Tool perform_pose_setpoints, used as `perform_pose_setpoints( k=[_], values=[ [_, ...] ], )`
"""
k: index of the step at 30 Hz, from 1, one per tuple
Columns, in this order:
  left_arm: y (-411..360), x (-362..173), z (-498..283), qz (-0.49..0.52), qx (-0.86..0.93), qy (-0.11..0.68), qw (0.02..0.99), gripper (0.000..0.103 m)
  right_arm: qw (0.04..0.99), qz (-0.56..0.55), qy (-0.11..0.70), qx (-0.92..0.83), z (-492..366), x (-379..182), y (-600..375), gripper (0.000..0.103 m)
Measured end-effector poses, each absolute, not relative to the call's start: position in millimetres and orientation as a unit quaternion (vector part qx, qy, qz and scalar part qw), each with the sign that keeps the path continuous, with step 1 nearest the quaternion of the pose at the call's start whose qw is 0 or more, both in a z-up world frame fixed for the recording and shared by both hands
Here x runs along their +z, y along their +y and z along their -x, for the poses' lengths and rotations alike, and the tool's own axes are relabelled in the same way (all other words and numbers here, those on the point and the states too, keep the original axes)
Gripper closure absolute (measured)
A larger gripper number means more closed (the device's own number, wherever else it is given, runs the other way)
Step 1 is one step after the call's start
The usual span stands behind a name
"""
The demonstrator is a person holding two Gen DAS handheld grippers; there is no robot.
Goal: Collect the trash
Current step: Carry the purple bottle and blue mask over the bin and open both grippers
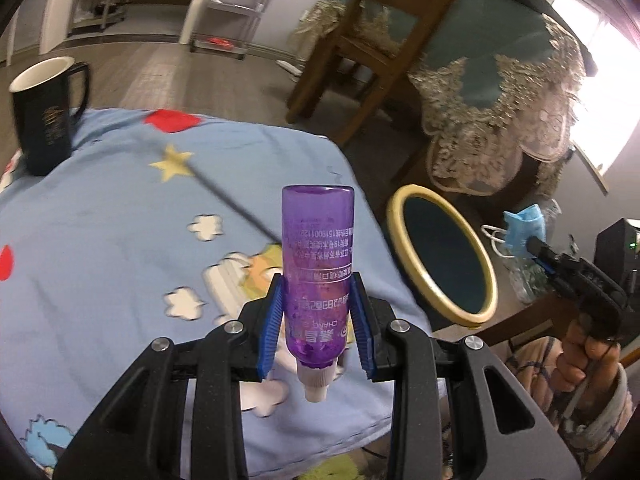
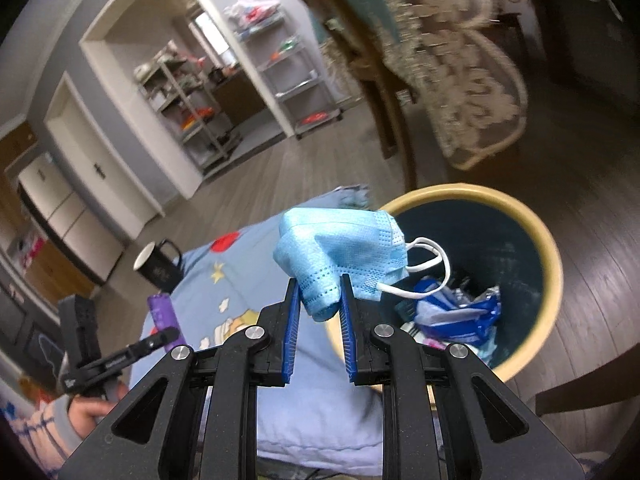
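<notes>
My left gripper [image 1: 318, 292] is shut on a purple plastic bottle [image 1: 318, 256], held cap-down above the blue cartoon cloth [image 1: 120, 216]. My right gripper [image 2: 320, 284] is shut on a crumpled blue face mask [image 2: 340, 248] with white ear loops, held near the rim of the yellow-rimmed bin [image 2: 552, 264]. The bin holds blue wrappers and other trash [image 2: 452, 316]. In the left wrist view the bin [image 1: 404, 236] stands right of the cloth and the right gripper [image 1: 532, 246] holds the mask [image 1: 522, 228] beyond it. The right wrist view shows the left gripper [image 2: 160, 336] with the bottle [image 2: 162, 312].
A black mug [image 1: 48, 116] stands on the cloth's far left corner. A wooden chair [image 1: 368, 40] and a table with a lace-edged teal cloth [image 1: 500, 80] stand beyond. Metal shelves [image 2: 192, 112] line the far wall. The floor is wood.
</notes>
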State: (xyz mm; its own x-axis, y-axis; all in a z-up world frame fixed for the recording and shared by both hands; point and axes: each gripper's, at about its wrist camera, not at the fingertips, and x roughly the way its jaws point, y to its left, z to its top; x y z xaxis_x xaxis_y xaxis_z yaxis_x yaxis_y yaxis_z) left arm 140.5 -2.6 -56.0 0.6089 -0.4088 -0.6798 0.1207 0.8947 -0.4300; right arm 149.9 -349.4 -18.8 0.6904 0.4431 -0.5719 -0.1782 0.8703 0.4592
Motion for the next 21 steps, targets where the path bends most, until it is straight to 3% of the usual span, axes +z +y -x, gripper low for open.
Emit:
perform_pose_setpoints(
  k=[21],
  values=[
    [-177.0,-44.4,-217.5,0.136,-0.261,0.439,0.849,0.071,0.879,-0.297,0.353,0.117,-159.7,-48.2,-408.5,0.083]
  ],
)
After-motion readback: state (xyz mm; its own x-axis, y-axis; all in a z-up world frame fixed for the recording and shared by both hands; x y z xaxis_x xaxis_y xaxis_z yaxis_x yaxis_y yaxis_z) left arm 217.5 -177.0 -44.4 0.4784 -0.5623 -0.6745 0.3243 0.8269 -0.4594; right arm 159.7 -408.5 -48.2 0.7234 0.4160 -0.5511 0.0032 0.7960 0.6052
